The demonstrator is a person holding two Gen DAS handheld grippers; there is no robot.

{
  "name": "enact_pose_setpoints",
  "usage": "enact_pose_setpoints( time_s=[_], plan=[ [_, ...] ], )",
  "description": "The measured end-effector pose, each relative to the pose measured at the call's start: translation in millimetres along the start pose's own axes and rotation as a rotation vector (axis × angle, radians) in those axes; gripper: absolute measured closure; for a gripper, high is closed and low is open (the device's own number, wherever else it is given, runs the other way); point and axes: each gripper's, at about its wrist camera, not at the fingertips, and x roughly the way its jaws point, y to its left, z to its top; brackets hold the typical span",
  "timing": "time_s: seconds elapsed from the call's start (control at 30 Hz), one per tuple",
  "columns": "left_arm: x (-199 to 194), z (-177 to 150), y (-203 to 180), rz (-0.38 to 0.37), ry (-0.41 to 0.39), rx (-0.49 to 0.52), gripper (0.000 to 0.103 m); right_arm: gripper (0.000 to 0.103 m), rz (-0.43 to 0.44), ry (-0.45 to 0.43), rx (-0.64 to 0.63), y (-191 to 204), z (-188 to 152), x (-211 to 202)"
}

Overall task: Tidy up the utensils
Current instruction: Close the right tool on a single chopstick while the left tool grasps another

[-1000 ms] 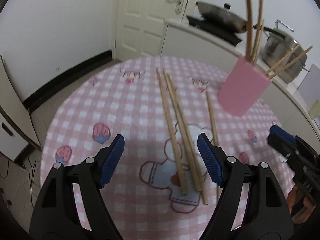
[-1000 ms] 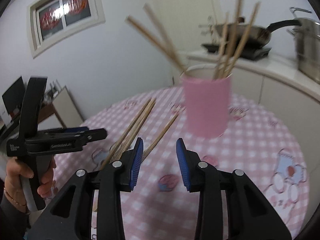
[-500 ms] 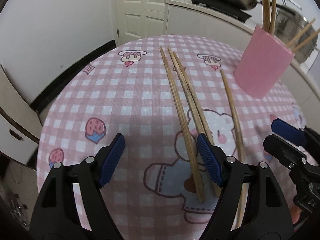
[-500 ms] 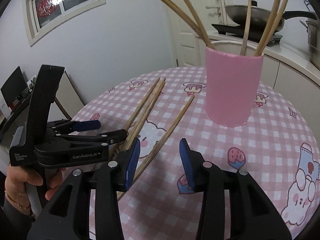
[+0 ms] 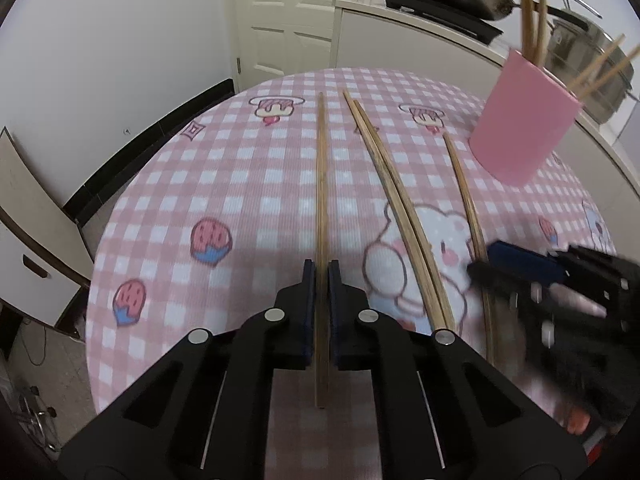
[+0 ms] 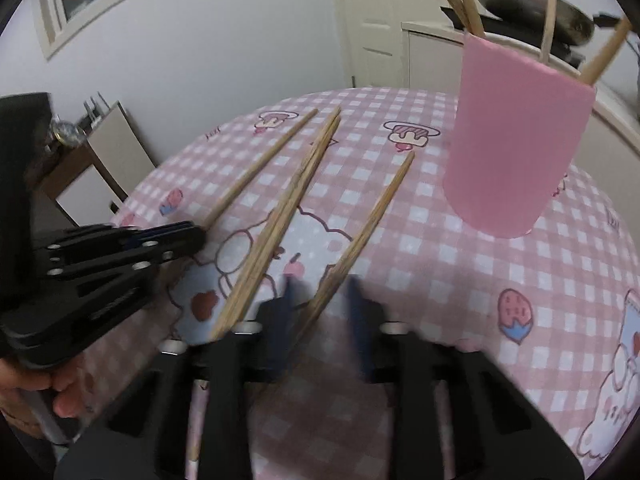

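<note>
Round surface [image 5: 224,168] with pink checked cloth; pink cup [image 5: 524,128] of chopsticks at far right. Left hand-held gripper [image 5: 321,280] has just closed onto the leftmost chopstick [image 5: 321,184], pulled clear of the pair [image 5: 396,200]. Right hand-held gripper [image 6: 320,300], blurred, has been closing astride the rightmost chopstick [image 6: 372,216], pads apparently not yet touching; both lifts look imminent.

Four chopsticks [image 5: 396,196] lie side by side on the table [image 5: 248,184], with the holder cup [image 5: 520,128] standing far right of them.

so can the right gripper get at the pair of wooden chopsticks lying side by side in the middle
Probably yes: the pair of wooden chopsticks lies bare just left of the right gripper, which now straddles the single chopstick; the left gripper sits further left.
</note>
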Motion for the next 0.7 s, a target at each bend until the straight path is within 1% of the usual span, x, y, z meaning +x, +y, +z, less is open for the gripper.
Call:
enact_pose_setpoints(
  time_s=[0.13,0.23,0.4,0.47,0.57,0.63,0.67,0.7],
  plan=[
    [-12.2,-15.0,-2.2,-0.021,0.023,0.011,0.097,0.092,0.038,0.01,-0.01,-8.2,-5.5,-4.5],
    [-23.5,-30.1,-4.1,-0.045,0.045,0.01,0.097,0.093,0.055,0.021,-0.032,-13.9,-17.2,-15.1],
    [-40.4,-53.1,-9.4,-0.049,0.071,0.033,0.097,0.095,0.093,0.077,-0.073,-22.1,-39.1,-39.5],
    [-46.5,-60.1,-11.0,-0.063,0.086,0.035,0.097,0.095,0.104,0.107,-0.1,-23.3,-48.9,-50.2],
    [-50.5,-65.1,-15.2,-0.069,0.104,0.034,0.096,0.095,0.106,0.157,-0.134,-24.8,-60.4,-63.4],
    [-48.4,-63.1,-17.2,-0.063,0.103,0.04,0.096,0.094,0.099,0.163,-0.127,-27.6,-63.1,-68.9],
    [-46.3,-60.7,-17.3,-0.067,0.106,0.038,0.095,0.094,0.099,0.158,-0.124,-27.3,-63.5,-69.0],
    [-44.3,-57.7,-16.7,-0.072,0.108,0.031,0.09,0.093,0.103,0.16,-0.115,-28.9,-63.0,-67.4]
  ],
)
